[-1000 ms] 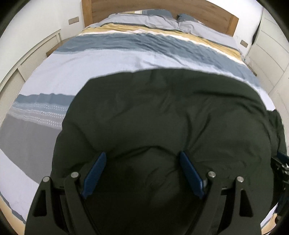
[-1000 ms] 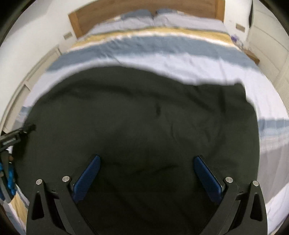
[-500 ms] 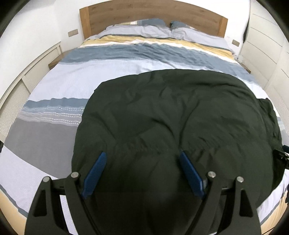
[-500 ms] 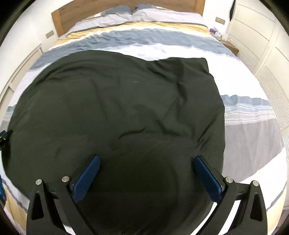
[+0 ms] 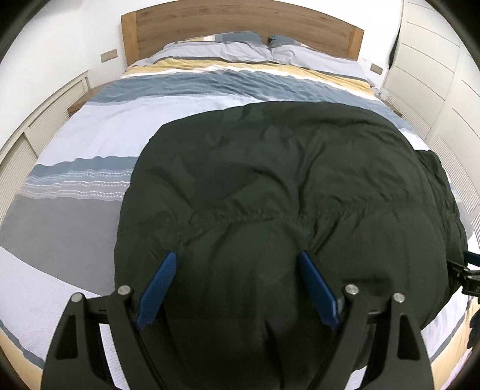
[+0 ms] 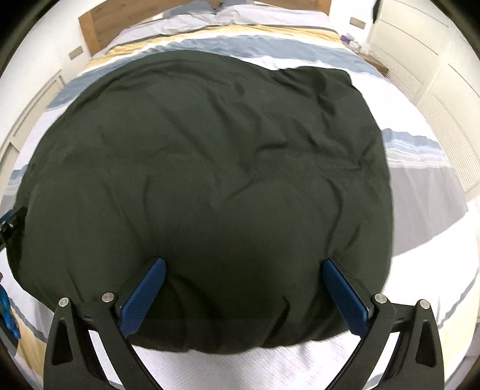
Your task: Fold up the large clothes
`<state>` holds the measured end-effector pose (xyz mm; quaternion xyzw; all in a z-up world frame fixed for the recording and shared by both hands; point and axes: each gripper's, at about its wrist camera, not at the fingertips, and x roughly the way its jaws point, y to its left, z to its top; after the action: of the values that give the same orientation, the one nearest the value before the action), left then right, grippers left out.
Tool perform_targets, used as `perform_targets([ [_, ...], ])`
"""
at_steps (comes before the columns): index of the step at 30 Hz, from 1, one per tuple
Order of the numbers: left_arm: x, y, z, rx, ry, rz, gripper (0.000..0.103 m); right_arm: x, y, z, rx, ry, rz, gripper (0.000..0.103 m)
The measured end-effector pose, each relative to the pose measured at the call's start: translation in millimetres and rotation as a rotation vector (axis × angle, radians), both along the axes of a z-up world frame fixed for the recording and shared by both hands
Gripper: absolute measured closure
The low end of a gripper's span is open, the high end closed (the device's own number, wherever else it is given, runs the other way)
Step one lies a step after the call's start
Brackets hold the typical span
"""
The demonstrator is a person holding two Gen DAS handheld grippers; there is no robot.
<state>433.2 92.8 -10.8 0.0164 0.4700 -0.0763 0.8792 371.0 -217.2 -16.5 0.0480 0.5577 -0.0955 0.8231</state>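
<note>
One dark green garment (image 5: 285,186) lay spread and rumpled over the near half of a bed, on a striped duvet (image 5: 99,126) of blue, grey, white and yellow. Both grippers hung above its near edge with blue-padded jaws wide apart and nothing clamped: the left gripper (image 5: 237,288) and the right gripper (image 6: 244,292). A wooden headboard (image 5: 240,24) and pillows (image 5: 228,49) lay beyond.
</note>
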Motion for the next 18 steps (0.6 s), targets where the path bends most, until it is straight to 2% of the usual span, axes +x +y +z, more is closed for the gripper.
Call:
perform_targets([
  [6,0,0,-2,0.0,0.005,-0.007,0.019,-14,-11,-2,-0.031,0.043,-0.026,0.001],
  [13,-5,-1,-3,0.035,0.005,-0.021,0.019,-21,-17,-7,-0.02,0.043,-0.037,0.001],
  [16,-9,6,-2,0.02,0.005,-0.022,0.019,-22,-19,-10,0.001,0.034,-0.04,0.001],
  [18,-11,14,-1,-0.017,0.016,-0.019,0.019,-25,-22,-12,0.011,0.026,-0.036,0.001],
])
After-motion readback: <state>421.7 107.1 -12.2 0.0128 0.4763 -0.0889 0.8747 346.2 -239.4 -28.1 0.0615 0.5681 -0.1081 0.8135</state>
